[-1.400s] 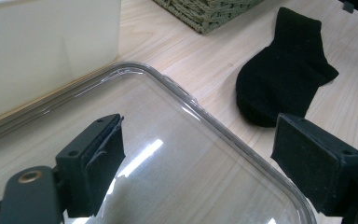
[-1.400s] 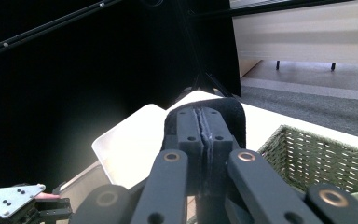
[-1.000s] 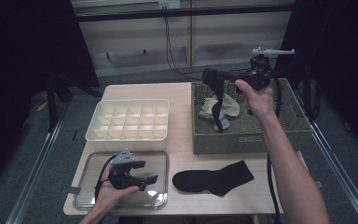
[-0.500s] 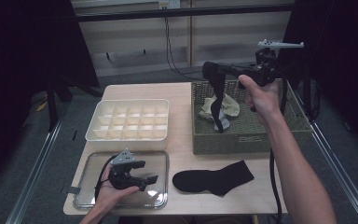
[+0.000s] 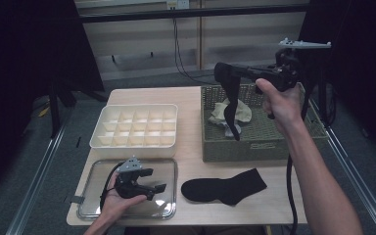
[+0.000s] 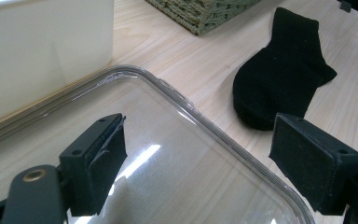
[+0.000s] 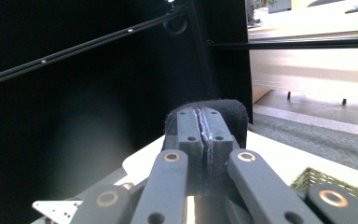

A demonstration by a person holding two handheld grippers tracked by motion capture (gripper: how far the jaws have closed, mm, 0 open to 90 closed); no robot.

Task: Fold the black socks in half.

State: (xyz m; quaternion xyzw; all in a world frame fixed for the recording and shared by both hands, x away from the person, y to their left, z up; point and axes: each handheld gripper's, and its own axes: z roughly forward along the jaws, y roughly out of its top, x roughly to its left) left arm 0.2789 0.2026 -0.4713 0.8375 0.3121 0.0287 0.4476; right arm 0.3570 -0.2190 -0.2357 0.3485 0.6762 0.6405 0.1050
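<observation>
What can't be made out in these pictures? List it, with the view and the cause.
- Right gripper view: the black sock clamped in the right gripper is mostly hidden by the shut jaws.
- High view: the pale clothes in the wicker basket are partly covered by the hanging sock; their number is unclear.
- Left gripper view: the white divided box and the clear lid are cut off by the frame edges.
- High view: the basket's label is too small to read.

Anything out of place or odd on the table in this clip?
Nothing looks damaged or spilled. One black sock lies loose on the table beside the clear lid, while the right gripper holds another sock dangling above the wicker basket.
</observation>
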